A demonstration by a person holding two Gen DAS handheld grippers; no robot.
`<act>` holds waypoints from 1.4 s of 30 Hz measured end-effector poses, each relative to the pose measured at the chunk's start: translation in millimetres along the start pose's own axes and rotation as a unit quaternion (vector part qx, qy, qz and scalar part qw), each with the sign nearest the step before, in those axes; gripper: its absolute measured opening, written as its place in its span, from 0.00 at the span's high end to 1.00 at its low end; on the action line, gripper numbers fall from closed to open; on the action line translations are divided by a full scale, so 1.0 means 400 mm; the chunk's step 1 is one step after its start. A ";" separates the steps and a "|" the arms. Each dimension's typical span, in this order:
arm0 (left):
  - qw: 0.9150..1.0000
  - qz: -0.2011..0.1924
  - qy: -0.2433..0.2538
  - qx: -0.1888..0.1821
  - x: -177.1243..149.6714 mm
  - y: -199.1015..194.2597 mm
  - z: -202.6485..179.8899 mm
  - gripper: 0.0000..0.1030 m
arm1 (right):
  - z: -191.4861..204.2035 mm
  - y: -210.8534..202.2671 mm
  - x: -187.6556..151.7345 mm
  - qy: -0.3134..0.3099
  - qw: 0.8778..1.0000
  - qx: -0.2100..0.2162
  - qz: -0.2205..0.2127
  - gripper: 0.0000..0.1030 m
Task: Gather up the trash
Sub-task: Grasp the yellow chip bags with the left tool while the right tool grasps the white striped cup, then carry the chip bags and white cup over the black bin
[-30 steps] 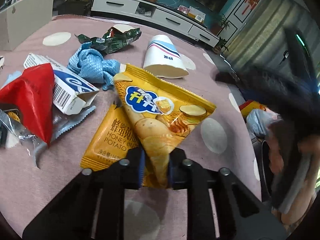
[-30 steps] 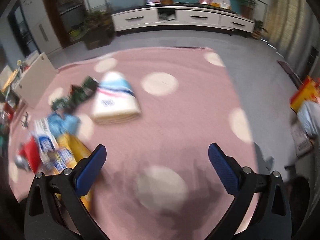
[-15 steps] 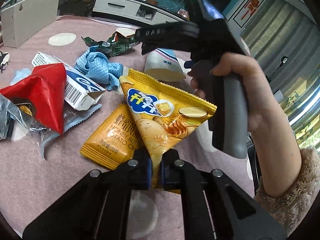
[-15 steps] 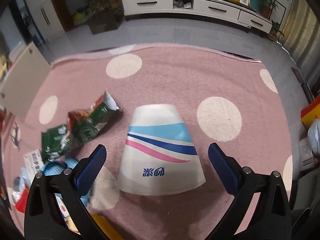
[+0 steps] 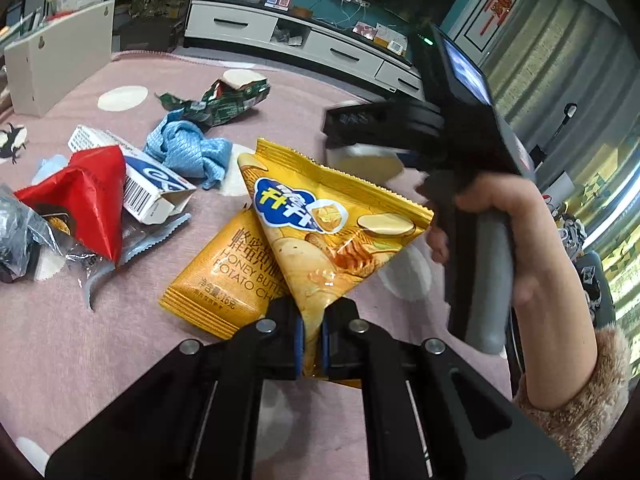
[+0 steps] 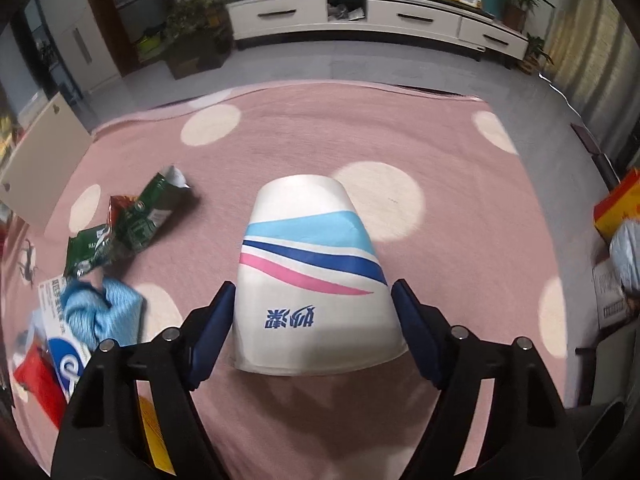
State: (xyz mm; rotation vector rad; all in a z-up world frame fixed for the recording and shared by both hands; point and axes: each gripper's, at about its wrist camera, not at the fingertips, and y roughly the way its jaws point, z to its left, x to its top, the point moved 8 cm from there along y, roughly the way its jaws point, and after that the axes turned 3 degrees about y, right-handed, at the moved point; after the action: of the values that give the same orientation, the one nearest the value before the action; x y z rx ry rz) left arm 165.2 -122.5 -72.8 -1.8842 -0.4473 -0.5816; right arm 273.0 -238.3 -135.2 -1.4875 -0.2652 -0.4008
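Looking at the right wrist view, the whole thing comes down to the cup (image 6: 312,280): it sits upside down on the pink rug (image 6: 460,272), rim on the rug and narrow base up and far, right between the right tongs (image 6: 312,328). Those have just been closing in, with the cup in the gap; the left pad looks about touching the cup wall, the right one seems a hair off, so I wouldn't call it a grip yet. Its long axis runs away from the tongs, so they straddle the wide rim end. Nothing stands in the way there; the green wrapper (image 6: 132,228) and blue cloth (image 6: 100,316) sit off to the left, apart from the cup. Meanwhile the left tongs (image 5: 312,344) are clamped together on the near corner of the chip bag (image 5: 328,232), which lies over a second yellow packet (image 5: 224,280). Red wrapper (image 5: 88,200) and white carton (image 5: 148,188) are further left. I'd guess the right side just needs to finish squeezing gently, since paper crushes.
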 end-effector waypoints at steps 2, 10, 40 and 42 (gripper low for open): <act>1.000 -0.001 0.002 0.004 -0.003 -0.010 -0.018 0.93 | -0.049 -0.037 -0.038 0.018 1.000 0.002 -0.001 0.25; 0.999 -0.017 0.032 0.012 -0.024 -0.051 -0.105 0.93 | -0.200 -0.209 -0.205 0.051 0.998 -0.005 -0.042 0.25; 0.993 -0.006 0.117 -0.010 -0.108 -0.016 -0.440 0.93 | -0.465 -0.517 -0.416 0.158 0.973 -0.003 -0.168 0.23; 0.992 -0.003 0.128 -0.016 -0.111 -0.006 -0.465 0.93 | -0.483 -0.534 -0.418 0.165 0.970 -0.009 -0.176 0.23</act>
State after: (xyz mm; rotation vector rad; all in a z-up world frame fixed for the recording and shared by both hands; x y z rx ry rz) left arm 93.3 -296.1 -37.8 -1.8073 -0.2772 -0.8262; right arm 18.7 -422.0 -24.2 -1.3647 -0.2604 -0.9280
